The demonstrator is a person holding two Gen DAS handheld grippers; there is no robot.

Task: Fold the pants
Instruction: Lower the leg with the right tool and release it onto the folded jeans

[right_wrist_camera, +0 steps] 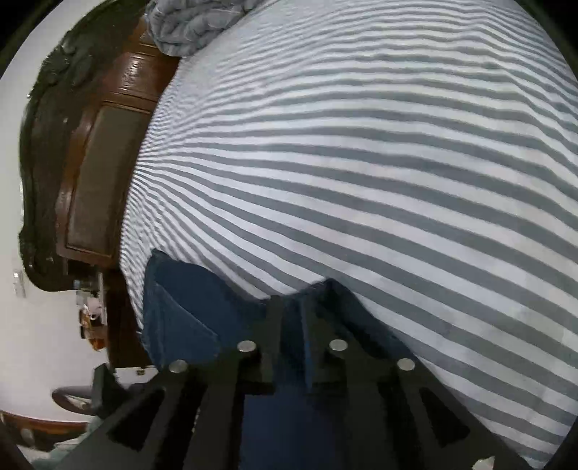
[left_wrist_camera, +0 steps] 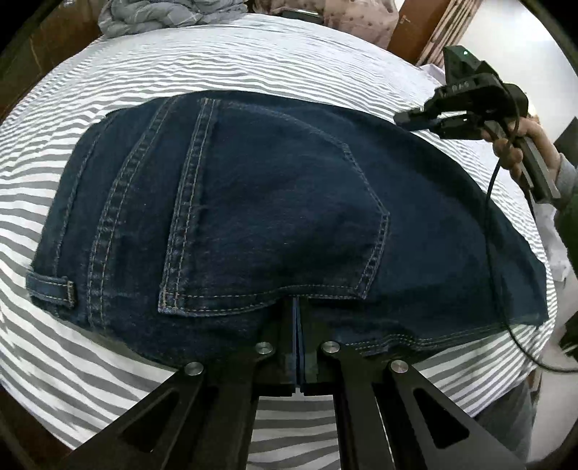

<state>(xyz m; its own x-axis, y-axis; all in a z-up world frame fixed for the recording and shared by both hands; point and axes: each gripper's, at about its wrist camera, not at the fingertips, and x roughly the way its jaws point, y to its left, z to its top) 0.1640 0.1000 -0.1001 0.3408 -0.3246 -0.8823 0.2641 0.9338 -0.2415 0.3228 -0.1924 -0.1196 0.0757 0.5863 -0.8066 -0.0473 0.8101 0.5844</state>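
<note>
On the striped bed sheet (left_wrist_camera: 253, 68) lie the dark denim pants (left_wrist_camera: 274, 202), back pocket up. My left gripper (left_wrist_camera: 298, 318) is clenched on their near edge, and my right gripper (right_wrist_camera: 290, 318) grasps a fold of the denim.

pants (left_wrist_camera: 274, 217) lie flat across the near part of the bed (left_wrist_camera: 253, 72), rumpled blanket (left_wrist_camera: 169, 14) way back at its far edge.
</note>
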